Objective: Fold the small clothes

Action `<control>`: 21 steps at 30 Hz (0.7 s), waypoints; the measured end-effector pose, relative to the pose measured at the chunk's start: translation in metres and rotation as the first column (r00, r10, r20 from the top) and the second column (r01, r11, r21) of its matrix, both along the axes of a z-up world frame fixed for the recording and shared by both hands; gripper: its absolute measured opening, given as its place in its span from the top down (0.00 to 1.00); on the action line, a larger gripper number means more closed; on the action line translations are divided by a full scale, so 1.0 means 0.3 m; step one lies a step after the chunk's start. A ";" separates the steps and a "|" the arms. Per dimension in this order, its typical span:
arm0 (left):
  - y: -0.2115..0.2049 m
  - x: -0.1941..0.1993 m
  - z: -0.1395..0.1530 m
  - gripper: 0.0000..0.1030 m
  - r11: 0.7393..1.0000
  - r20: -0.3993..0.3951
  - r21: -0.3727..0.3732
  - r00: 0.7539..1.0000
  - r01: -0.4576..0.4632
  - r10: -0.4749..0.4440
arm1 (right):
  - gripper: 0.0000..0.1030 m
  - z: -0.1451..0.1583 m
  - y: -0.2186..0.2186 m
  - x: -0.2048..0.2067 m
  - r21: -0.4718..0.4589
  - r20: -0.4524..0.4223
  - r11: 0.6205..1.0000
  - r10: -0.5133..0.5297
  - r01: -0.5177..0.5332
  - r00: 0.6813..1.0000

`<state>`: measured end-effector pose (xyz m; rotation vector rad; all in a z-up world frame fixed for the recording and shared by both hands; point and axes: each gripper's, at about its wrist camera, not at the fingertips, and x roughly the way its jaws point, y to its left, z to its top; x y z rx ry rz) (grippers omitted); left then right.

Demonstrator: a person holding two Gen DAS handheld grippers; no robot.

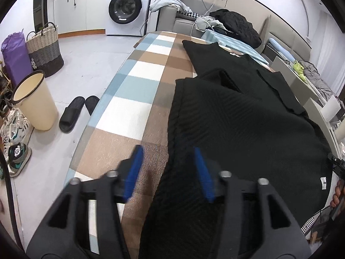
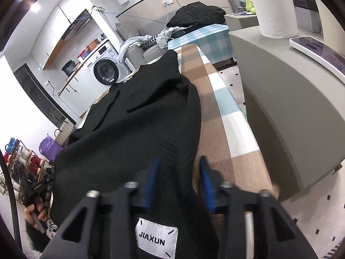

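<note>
Left wrist view is showing the black garment (image 1: 248,118) lying spread along the checked table (image 1: 138,90), one layer already lapped over itself near the middle. Left hand-held gripper (image 1: 168,168) is sitting w/ jaws apart, straddling the garment's near left edge; blue pads (image 1: 134,172) aren't pressing on anything, so it's released. Right wrist view is showing the same cloth running away from the camera, w/ a white brand label (image 2: 156,237) at the near hem. Right hand-held gripper (image 2: 179,179) is also standing open over the right edge, nothing pinched, cloth just lying under and between the fingers.

Handling, as I'm reading it: fabric is looking like a ribbed or crinkled knit, soft & limp, light for its size, so it's probably going to sag and drape from any pinch point rather than hold shape. Texture is likely giving decent grip, not slippery, not fragile. Best hold is probably at the two near hem corners or side edges, one per gripper, pinching both layers together so the fold isn't sliding apart. Dark-on-dark layers are making edges hard to pick out; can't tell exactly where the sleeves are lying.
</note>
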<state>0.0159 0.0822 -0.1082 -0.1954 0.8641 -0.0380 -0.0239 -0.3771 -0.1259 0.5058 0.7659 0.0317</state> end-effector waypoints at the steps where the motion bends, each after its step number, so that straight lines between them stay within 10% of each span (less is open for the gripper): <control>1: -0.002 0.005 -0.008 0.53 1.000 -0.005 0.000 1.000 0.005 -0.005 | 0.56 -0.006 0.002 -0.002 -0.005 -0.001 1.000 0.002 -0.002 1.000; 7: -0.036 0.061 -0.049 0.60 0.999 -0.037 -0.006 0.998 0.041 -0.041 | 0.56 -0.032 0.012 0.009 -0.025 -0.012 1.000 0.010 -0.011 1.000; 9: -0.052 0.064 -0.043 0.96 0.998 -0.021 -0.007 0.997 0.069 -0.069 | 0.65 -0.034 0.024 0.019 -0.035 -0.002 0.999 0.025 -0.025 1.000; 11: -0.053 0.056 -0.026 0.97 0.997 0.008 0.000 0.997 0.071 -0.071 | 0.94 -0.023 0.048 0.021 -0.065 0.031 0.996 0.060 -0.058 0.998; 21: 0.034 -0.069 0.176 0.97 0.995 0.222 -0.096 0.975 0.025 -0.003 | 0.96 0.124 0.022 -0.108 0.018 0.312 0.998 0.047 -0.055 0.949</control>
